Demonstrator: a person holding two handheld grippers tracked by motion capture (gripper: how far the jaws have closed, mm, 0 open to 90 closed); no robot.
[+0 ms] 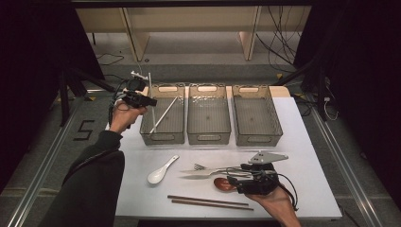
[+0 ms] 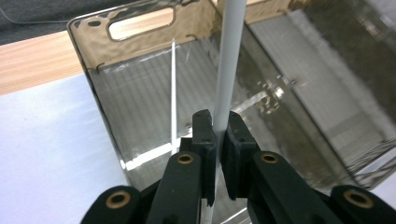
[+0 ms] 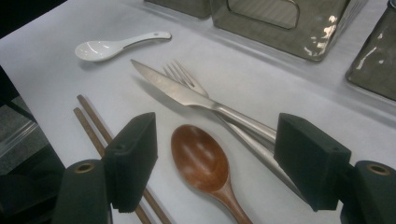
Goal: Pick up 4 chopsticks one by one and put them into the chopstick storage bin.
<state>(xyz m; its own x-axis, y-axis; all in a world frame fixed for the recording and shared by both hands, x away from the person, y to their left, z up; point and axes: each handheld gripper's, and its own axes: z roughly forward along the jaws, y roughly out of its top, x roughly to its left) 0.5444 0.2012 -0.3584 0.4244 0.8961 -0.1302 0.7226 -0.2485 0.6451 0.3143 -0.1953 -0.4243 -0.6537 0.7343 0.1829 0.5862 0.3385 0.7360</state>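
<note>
Gripping a white chopstick (image 2: 231, 60) over the left bin (image 1: 163, 135), left gripper (image 2: 217, 135) fingers clenched, right gripper (image 3: 215, 158) fingers released above wooden spoon (image 3: 201, 161).

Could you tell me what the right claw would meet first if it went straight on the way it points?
Probably the wooden spoon: its bowl lies between the open right claw jaws, just ahead; depth is hard to judge.

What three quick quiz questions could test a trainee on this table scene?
1. What does the left gripper hold over the left bin?
2. True or false: the right gripper has shut on the wooden spoon.
3. Which lies nearest the table's front edge: white spoon, knife or brown chopsticks?

Key: 1. a white chopstick, with another already leaning in the bin. 2. False; its jaws stand open around the bowl. 3. The brown chopsticks.
</note>
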